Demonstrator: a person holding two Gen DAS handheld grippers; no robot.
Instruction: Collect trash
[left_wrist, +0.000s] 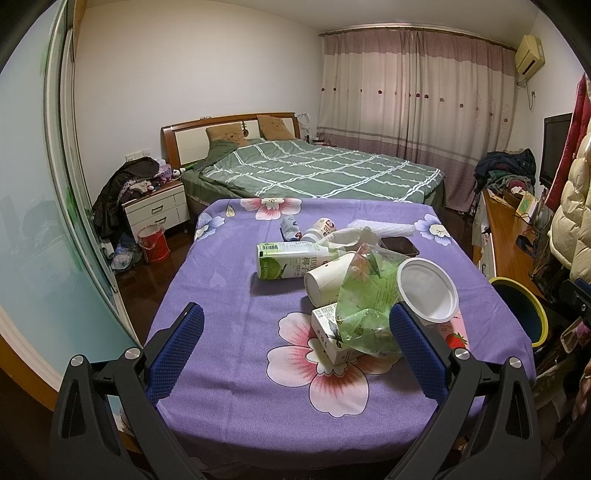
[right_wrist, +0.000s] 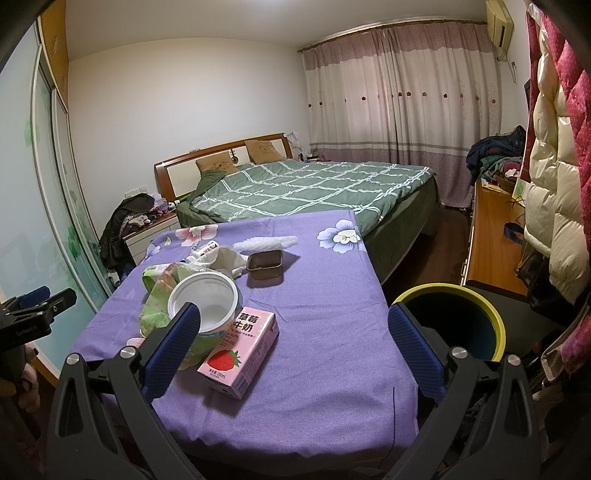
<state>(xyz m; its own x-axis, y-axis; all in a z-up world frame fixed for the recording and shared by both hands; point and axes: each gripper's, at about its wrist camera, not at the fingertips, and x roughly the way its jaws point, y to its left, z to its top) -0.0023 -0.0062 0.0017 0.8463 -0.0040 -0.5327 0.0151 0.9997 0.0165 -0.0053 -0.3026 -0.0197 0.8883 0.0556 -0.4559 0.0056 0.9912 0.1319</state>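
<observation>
While both your grippers, left gripper (left_wrist: 295, 343) and right gripper (right_wrist: 293, 341), hang spread wide and empty over the table (right_wrist: 332, 387), you're at the reaching step: the trash lies piled mid-cloth, so close on the strawberry milk carton (right_wrist: 240, 354), then carry it to the bin (right_wrist: 454, 321).

The left gripper (left_wrist: 295, 347) and right gripper (right_wrist: 293, 349) both point forward, each with its 2 blue-padded fingers (left_wrist: 177, 354) spread wide, gripping nothing.
</observation>
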